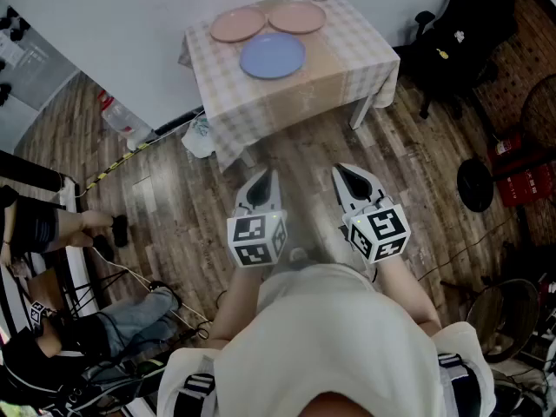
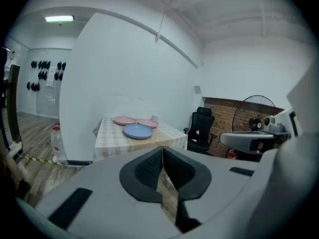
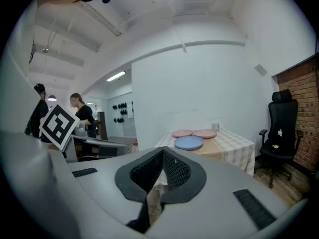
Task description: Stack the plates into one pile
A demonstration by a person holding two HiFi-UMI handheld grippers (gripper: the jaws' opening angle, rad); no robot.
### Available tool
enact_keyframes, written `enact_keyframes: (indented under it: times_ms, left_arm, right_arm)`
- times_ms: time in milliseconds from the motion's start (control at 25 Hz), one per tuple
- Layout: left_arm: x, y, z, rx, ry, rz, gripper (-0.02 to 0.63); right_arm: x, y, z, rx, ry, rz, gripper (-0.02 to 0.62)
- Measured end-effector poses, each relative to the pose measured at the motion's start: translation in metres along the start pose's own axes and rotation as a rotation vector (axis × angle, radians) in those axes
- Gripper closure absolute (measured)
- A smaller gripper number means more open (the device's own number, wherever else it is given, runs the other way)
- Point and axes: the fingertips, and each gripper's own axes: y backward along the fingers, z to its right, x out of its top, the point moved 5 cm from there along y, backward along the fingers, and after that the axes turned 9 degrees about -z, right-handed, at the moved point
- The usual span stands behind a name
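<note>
Left tool (image 1: 265, 179) and right tool (image 1: 349, 174) were closed, empty — well apart from the table (image 1: 347, 63), its blue plate (image 1: 272, 56) and two pink plates (image 1: 237, 24).

A soft checked cloth (image 1: 347, 59) drapes the table at the upper middle of the head view. On it the blue plate (image 1: 272, 56), the left pink plate (image 1: 237, 24) and the right pink plate (image 1: 296, 16) look smooth and matt; plastic or ceramic cannot be told. The floor (image 1: 174, 207) is worn, faintly glossy wood planking. The left gripper (image 1: 268, 175) and right gripper (image 1: 341, 172) have smooth matt pale plastic shells with black ribbed pads (image 2: 147, 171).
</note>
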Motion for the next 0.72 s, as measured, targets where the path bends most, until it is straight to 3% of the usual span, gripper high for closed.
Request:
enact_keyframes:
  times_ms: [720]
  left_arm:
    - [-0.018,0.033,0.005,-0.016,-0.011,-0.003,0.6]
  right_arm:
    - [-0.014,0.027,-0.033,0.003,-0.013,0.028,0.597]
